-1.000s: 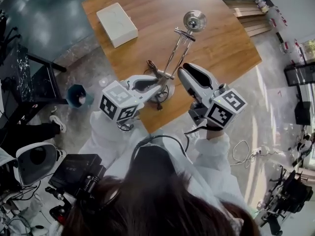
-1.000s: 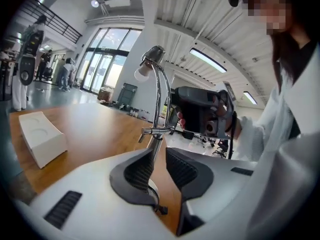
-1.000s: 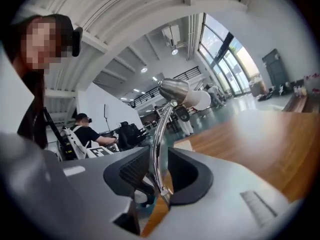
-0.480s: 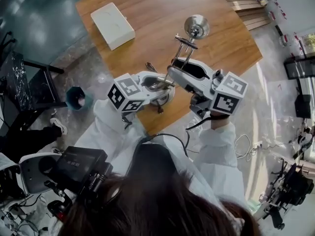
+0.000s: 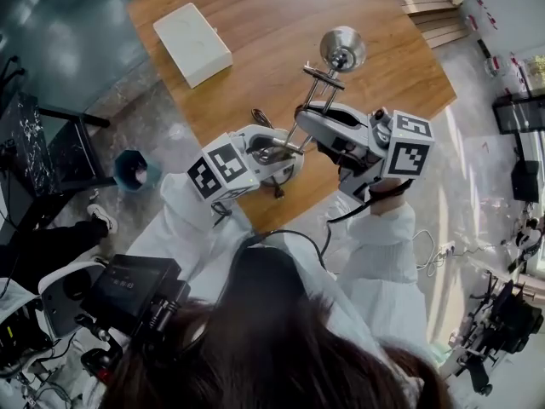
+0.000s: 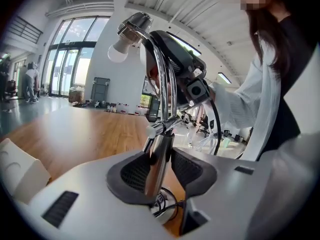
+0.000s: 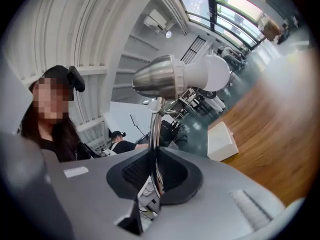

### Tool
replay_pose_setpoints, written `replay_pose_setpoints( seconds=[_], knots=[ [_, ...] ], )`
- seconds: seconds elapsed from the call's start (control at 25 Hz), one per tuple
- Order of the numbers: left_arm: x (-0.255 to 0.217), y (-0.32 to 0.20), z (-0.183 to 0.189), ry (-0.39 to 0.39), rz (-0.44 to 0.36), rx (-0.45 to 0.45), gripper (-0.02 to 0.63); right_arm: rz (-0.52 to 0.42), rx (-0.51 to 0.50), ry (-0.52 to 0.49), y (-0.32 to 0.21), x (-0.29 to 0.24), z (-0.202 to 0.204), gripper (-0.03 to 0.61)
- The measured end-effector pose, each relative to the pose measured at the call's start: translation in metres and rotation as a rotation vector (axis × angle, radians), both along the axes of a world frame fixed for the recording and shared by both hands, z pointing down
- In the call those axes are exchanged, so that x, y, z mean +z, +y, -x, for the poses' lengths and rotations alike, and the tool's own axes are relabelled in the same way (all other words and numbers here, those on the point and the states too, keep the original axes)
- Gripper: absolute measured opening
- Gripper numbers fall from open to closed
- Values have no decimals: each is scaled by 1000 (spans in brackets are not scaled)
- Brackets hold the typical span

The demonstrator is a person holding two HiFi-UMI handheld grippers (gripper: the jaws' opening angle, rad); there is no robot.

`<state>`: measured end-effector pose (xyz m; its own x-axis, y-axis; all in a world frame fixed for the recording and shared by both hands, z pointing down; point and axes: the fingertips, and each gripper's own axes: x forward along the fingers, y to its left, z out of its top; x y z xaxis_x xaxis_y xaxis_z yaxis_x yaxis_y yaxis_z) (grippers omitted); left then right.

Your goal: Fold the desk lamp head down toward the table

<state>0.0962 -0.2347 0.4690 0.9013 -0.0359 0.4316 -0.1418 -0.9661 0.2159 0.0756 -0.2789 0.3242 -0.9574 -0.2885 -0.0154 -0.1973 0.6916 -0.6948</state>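
A chrome desk lamp stands near the front edge of the wooden table (image 5: pixel 281 24). Its head (image 5: pixel 342 48) is raised on a two-rod arm (image 5: pixel 313 100) above the round base (image 5: pixel 278 172). My left gripper (image 5: pixel 277 148) is low on the lamp, and its jaws are closing on the thick lower post (image 6: pixel 159 159), which fills the gap between the pads. My right gripper (image 5: pixel 310 118) is higher up. Its jaws are closing on the thin arm rods (image 7: pixel 154 149), below the head (image 7: pixel 165 79) and its white bulb (image 7: pixel 212 71).
A white box (image 5: pixel 192 43) lies at the table's far left. The lamp's black cord (image 5: pixel 274 186) curls by the base. On the floor to the left are a blue bin (image 5: pixel 134 167) and a dark stand (image 5: pixel 43 143). The table's front edge runs just below the base.
The right gripper swung left from beside the lamp onto the arm rods and rose slightly. The left gripper shifted in around the lower post. The lamp head stays raised.
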Motion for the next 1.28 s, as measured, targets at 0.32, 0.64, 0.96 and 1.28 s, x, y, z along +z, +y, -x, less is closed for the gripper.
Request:
replay_pose_setpoints(
  seconds=[0.32, 0.64, 0.96, 1.28],
  knots=[
    [3, -1, -9, -29, -56, 1, 124, 215, -84, -84, -11, 7, -7, 38],
    [0, 0, -10, -10, -52, -18, 124, 476, -60, -187, -53, 50, -23, 31],
    [4, -3, -6, -10, -46, -15, 124, 759, -87, -217, -64, 125, -23, 71],
    [5, 2, -5, -10, -62, -9, 126, 902, -129, -310, -51, 148, -18, 92]
  ],
)
